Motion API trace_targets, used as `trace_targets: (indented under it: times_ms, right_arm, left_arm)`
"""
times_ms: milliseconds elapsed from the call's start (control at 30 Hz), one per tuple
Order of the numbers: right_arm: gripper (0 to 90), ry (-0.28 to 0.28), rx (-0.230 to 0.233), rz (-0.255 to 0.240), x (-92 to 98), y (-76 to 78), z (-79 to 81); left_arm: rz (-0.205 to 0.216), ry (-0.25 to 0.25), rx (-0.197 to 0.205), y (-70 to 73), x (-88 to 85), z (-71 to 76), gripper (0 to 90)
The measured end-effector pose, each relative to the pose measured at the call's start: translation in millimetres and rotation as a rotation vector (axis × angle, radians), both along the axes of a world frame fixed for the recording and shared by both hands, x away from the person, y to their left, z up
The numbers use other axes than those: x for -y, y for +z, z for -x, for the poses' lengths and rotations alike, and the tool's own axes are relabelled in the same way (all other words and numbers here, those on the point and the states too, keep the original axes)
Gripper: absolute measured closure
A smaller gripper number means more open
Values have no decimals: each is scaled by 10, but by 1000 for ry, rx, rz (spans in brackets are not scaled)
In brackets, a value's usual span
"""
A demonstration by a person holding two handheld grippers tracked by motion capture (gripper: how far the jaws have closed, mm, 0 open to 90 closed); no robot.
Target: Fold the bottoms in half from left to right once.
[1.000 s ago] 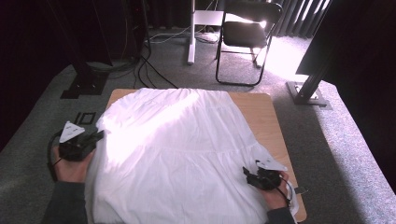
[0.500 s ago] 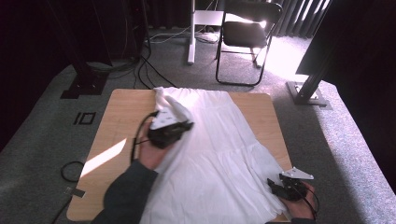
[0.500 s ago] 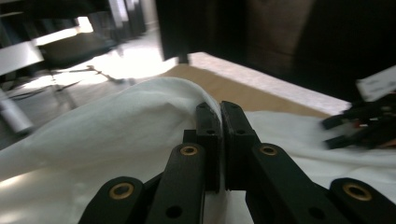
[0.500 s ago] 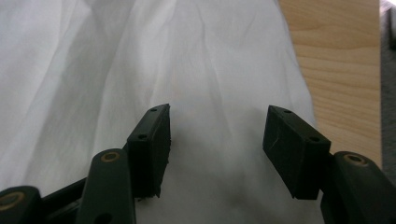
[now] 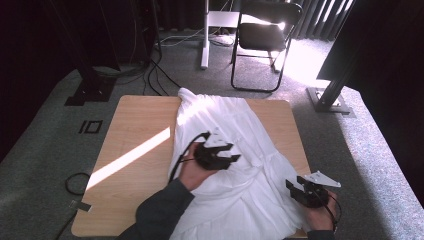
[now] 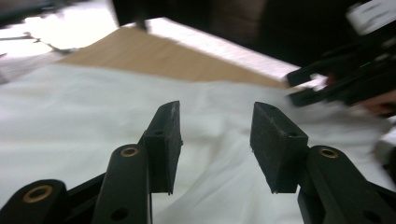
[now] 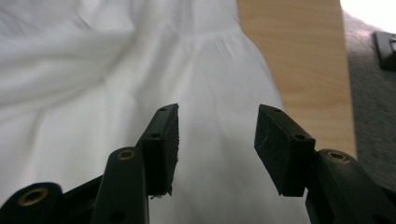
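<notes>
A white cloth (image 5: 220,115) lies folded over on the right half of the wooden table (image 5: 135,130). My left gripper (image 5: 234,152) hovers over the cloth's middle and points right. Its jaws have just been opening, and in the left gripper view (image 6: 215,135) nothing is between them; the cloth (image 6: 70,116) lies below. My right gripper (image 5: 291,189) is at the cloth's front right edge and points left. Its jaws have just been closing a little but still stand apart (image 7: 217,144) over the cloth (image 7: 93,70), gripping nothing. The right gripper (image 6: 336,79) also shows blurred in the left gripper view.
Bare wood with a sunlit stripe (image 5: 130,157) covers the table's left half. A black folding chair (image 5: 262,35), a white post (image 5: 204,35) and floor cables (image 5: 155,75) stand behind the table. Black stand bases (image 5: 330,100) (image 5: 90,92) flank it on grey carpet.
My left gripper carried the cloth's left edge across to the right, folding it over and baring the wood, then opened and let go. The right gripper shifted slightly right.
</notes>
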State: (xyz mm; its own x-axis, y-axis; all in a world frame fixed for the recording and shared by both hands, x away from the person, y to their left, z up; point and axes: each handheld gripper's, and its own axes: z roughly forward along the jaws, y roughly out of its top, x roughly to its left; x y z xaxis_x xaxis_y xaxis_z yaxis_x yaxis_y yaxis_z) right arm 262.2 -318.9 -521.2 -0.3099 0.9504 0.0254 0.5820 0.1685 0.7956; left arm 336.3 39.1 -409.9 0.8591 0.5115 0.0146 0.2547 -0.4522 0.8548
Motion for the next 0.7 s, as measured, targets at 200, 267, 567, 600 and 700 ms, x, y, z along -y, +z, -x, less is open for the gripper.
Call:
trace_targets:
  times_ms: [200,267,567,600,700]
  right_arm:
    - [516,90,17,-26,-442,268,-243]
    - [506,121,6,-42,-607,314,-357]
    - [338,73,-151,27,-1043,92,-837]
    - [327,68,-178,26,-1048,52,-863]
    - [384,86,-222,37,-1074,-20,-908]
  left_arm:
    - [-101,275,-41,-385,-970,9,514]
    - [-98,327,-84,-544,-1169,10,513]
    - [-122,393,-243,-1175,-1476,58,416]
    - [-132,385,-252,-1217,-1457,64,395]
    - [-138,366,-294,-1330,-1382,54,395]
